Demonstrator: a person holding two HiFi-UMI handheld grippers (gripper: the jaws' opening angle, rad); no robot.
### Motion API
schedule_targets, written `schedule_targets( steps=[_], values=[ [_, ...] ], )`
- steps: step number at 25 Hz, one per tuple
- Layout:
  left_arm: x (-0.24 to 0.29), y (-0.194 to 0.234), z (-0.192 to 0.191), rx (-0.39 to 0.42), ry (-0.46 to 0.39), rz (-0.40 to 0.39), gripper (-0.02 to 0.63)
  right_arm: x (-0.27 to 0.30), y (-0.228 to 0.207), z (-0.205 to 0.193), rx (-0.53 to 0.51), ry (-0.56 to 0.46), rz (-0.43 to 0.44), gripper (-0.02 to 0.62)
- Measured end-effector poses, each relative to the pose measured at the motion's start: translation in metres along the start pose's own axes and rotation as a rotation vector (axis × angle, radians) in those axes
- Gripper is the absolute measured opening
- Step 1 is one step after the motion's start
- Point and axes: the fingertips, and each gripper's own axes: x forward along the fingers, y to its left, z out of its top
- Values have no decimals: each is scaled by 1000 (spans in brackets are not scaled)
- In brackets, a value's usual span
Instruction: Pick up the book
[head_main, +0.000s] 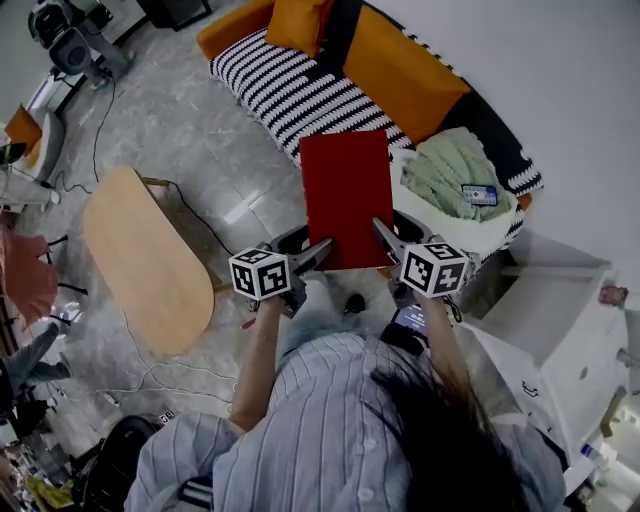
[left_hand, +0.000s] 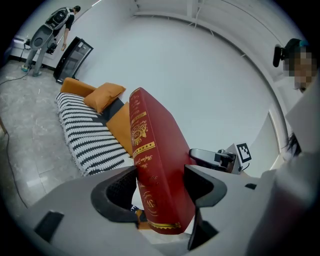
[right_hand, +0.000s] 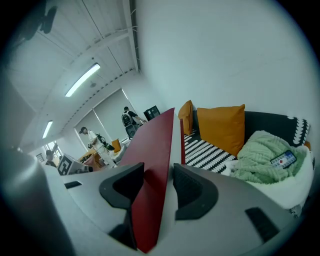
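Note:
A large red book (head_main: 346, 198) with gold lettering on its spine (left_hand: 150, 165) is held up in the air in front of the person, over the floor before a sofa. My left gripper (head_main: 322, 250) is shut on its near left corner, with the jaws pressing both sides of the spine end (left_hand: 160, 185). My right gripper (head_main: 385, 237) is shut on the near right corner; in the right gripper view the red cover (right_hand: 152, 175) and the white page edge sit between the black pads.
A striped black-and-white sofa (head_main: 290, 90) with orange cushions (head_main: 400, 70) lies beyond the book. A green blanket (head_main: 455, 175) with a remote (head_main: 479, 194) rests at its right end. An oval wooden table (head_main: 145, 255) stands left; a white cabinet (head_main: 545, 310) right. Cables cross the floor.

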Motion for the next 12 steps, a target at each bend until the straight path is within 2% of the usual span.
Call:
schedule_targets(
  steps=[12],
  values=[
    [-21,-44,-45,13,-27,50,307,-51,8,-32,-14,19,71,192]
  ],
)
